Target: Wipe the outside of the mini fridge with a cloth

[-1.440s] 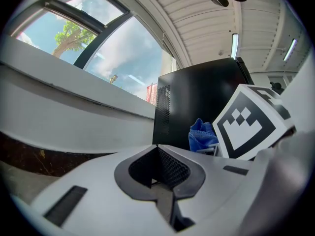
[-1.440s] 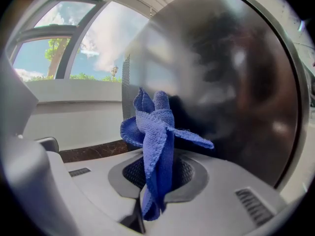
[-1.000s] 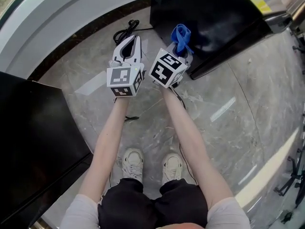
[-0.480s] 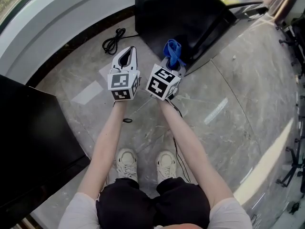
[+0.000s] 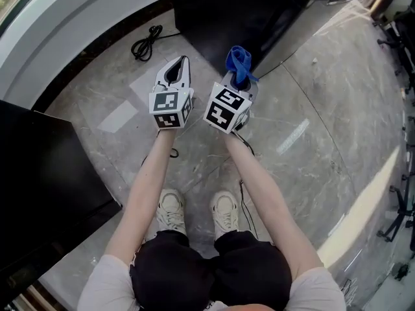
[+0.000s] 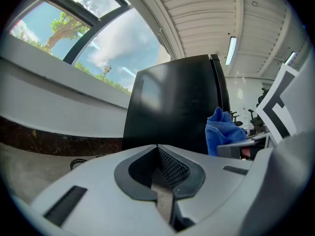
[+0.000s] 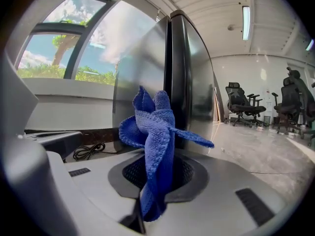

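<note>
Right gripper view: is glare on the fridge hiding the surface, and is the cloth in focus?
Right gripper view: the mini fridge side mirrors the bright window, so its surface is hard to read; the blue cloth is sharp. Head view: the fridge is near-black, little detail. Left gripper view: only a faint pale sheen.

Mini fridge (image 5: 233,11) standing close ahead of you and blocking the way forward, open marble floor (image 5: 324,141) free on your right, coiled cable (image 5: 145,41) lying ahead-left near the curved wall (image 5: 71,15), large black unit (image 5: 45,173) closing off your left side, office chairs (image 7: 241,102) well apart, far right.
</note>
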A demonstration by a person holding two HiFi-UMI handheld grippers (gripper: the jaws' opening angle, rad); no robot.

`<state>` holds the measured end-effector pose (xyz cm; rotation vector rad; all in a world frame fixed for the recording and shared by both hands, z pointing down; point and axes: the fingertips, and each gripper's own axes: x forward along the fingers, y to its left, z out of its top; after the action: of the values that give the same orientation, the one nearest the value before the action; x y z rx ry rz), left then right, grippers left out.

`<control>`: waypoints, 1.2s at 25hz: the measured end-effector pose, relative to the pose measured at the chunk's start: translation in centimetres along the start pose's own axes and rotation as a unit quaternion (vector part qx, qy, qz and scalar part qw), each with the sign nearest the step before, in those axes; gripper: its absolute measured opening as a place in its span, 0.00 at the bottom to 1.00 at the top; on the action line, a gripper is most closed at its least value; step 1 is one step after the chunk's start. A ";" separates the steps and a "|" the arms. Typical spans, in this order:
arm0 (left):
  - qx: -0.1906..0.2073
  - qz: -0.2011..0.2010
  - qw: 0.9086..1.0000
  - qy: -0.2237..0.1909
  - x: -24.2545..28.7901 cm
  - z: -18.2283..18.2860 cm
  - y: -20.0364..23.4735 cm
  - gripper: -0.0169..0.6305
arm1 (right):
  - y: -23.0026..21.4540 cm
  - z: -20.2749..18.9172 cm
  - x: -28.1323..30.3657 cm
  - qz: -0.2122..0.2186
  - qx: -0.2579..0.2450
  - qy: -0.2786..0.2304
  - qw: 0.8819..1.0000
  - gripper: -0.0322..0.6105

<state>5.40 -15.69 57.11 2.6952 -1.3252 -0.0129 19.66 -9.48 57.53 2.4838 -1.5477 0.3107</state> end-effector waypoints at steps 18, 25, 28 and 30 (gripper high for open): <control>-0.013 0.051 0.998 -0.025 1.1 -0.4 7.1 0.03 | 7.9 -0.5 3.7 0.061 0.005 -0.020 0.998 0.18; -0.016 0.078 0.996 -0.030 3.6 -1.4 14.7 0.03 | 15.8 -1.3 11.2 0.101 0.031 -0.018 0.994 0.18; -0.009 0.080 0.996 -0.024 5.2 -2.6 17.1 0.03 | 19.6 -1.9 14.4 0.117 0.030 -0.017 0.993 0.18; -0.005 0.085 0.996 -0.024 6.0 -3.1 18.6 0.03 | 21.7 -1.8 16.3 0.123 0.032 -0.023 0.992 0.18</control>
<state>-5.38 -31.24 62.92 2.5814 -1.5588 -0.0662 7.04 -32.37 65.09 2.3625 -1.8952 0.3460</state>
